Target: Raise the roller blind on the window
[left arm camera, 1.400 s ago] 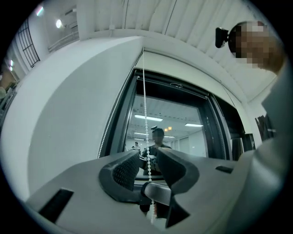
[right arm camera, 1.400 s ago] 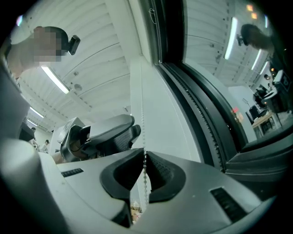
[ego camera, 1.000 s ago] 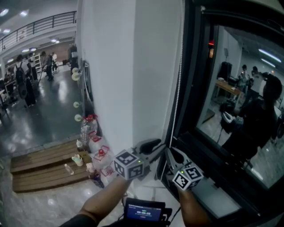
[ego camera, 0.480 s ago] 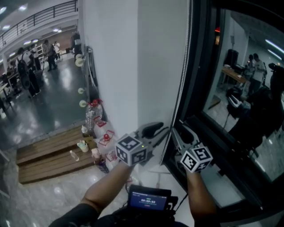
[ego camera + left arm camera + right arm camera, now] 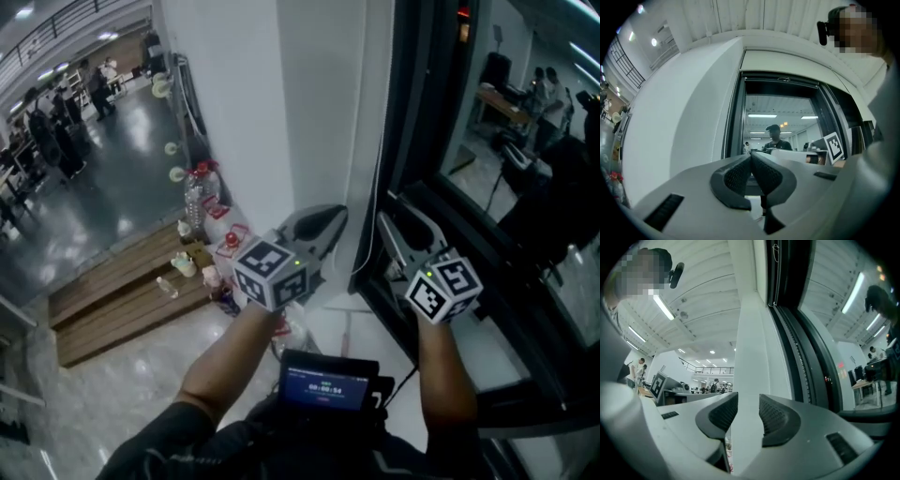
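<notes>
Your left gripper (image 5: 751,157) has just closed, pads meeting. The white beaded pull chain (image 5: 726,126) runs down just beside their tip, and I cannot tell whether it is pinched. Your right gripper (image 5: 748,399) has just opened, its 2 jaws apart and empty. The dark window glass (image 5: 783,117) shows bare to its top with no roller blind fabric in sight, so raising looks nearly done.

White wall pillar (image 5: 234,112), glossy grey floor (image 5: 103,211), wooden platform (image 5: 112,300) beside pillar base, bottles (image 5: 194,201) on and near it, people (image 5: 66,141) standing far behind, small lit screen (image 5: 328,384)
</notes>
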Demonstrator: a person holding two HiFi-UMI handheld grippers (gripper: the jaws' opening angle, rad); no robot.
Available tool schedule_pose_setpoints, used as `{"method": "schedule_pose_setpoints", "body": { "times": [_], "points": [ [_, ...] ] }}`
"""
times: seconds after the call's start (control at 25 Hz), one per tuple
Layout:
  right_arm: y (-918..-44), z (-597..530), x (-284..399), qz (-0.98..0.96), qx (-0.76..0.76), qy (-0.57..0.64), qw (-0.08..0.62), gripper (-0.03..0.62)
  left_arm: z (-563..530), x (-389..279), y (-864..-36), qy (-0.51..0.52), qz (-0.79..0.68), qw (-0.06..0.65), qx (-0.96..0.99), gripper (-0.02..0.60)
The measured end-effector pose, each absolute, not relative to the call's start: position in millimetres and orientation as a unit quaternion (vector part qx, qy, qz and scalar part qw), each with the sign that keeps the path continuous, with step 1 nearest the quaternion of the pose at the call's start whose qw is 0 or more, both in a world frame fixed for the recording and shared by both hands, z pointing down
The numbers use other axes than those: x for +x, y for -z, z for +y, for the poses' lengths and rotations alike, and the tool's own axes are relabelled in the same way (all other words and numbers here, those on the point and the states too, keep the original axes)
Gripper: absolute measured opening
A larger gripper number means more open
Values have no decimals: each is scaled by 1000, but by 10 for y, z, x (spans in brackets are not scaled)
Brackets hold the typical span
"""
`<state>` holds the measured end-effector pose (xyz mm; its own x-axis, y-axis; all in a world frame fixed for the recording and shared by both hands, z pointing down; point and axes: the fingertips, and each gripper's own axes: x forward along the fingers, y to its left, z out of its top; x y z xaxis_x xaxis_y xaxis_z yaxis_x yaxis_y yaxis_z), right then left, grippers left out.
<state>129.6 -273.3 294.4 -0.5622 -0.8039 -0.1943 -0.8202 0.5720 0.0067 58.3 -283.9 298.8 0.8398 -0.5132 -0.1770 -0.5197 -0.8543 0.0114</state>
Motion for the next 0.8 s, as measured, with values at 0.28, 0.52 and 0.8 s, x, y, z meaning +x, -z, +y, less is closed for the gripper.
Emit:
{"method": "schedule_pose_setpoints", "body": {
  "times": [0.28,0.52,0.8],
  "points": [
    [-2984,-2552,1322,883,-461,-38,78,86,-2688,514,-3190,-45,286,33,-957,-8],
    [-3116,-2322,1437,881,-468,-22,64,31,-2458,573,-3304,-12,303,39,-952,-8],
    [-3333,-2078,1364,898,-439,-17,24,20,-2190,490,-3501,14,333,28,-942,-8]
  ]
}}
